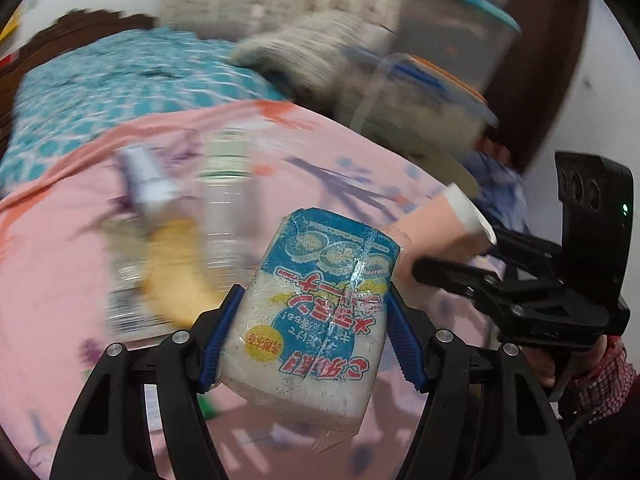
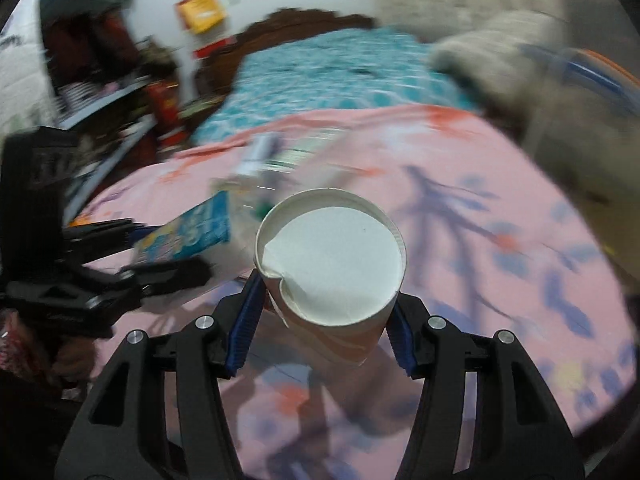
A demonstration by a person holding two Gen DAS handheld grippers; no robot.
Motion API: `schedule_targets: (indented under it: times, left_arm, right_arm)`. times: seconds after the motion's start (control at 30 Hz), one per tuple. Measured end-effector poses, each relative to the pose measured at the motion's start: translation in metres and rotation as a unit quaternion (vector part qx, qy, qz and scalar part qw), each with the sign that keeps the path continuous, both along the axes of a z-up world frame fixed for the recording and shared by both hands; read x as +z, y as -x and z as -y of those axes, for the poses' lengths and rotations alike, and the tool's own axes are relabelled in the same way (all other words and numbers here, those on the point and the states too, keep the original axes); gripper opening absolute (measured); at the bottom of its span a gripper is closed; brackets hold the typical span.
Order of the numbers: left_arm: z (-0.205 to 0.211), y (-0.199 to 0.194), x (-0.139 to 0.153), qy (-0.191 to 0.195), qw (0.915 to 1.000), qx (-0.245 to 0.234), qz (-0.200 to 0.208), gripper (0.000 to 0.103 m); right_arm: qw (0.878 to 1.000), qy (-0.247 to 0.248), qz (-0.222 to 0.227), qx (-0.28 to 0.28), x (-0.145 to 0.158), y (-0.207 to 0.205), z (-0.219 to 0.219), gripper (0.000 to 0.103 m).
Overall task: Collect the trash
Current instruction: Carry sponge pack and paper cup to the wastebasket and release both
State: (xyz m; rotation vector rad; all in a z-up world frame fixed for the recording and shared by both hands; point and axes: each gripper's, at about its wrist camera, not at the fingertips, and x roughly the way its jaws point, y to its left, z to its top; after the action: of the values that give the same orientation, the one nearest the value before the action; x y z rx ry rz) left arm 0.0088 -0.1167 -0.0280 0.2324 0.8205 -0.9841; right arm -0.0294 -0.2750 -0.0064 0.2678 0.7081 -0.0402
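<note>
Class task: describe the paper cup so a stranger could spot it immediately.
Find the pink floral bedspread. Above it, the right gripper holds a paper cup between its blue fingers. Unlike the blue-and-white packet beside it, it is round, white inside, with a dented rim.

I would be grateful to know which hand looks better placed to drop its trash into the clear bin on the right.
Right, probably. The right gripper with the paper cup sits on the side of the clear bin; the left gripper, holding the blue-and-white packet, would have to cross past it.
</note>
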Motion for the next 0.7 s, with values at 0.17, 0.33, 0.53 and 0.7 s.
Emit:
schedule_targets:
  times: [0.17,0.33,0.53,0.7]
  left_arm:
    - [0.062,0.020,-0.012,-0.033,0.9983,-0.038,0.030,0.065]
    - [0.099,0.012,-0.032,-0.065,0.9964,-0.025,0.048,0.067]
    - [0.105,-0.005,-0.046,-0.094,0.9954,0.002,0.017,0.073]
    - [0.094,-0.005,-0.040,-0.096,0.9951,0.014,0.018,0.083]
  right_arm:
    - [0.997,0.004,-0.023,-0.069,-0.017,0.026,0.039,0.061]
    - [0.995,0.001,-0.032,-0.094,-0.034,0.036,0.059,0.073]
    - [0.997,-0.015,0.005,-0.080,-0.037,0.051,0.071,0.084]
    - [0.998,-0.025,0.029,-0.051,-0.039,0.056,0.074,0.085]
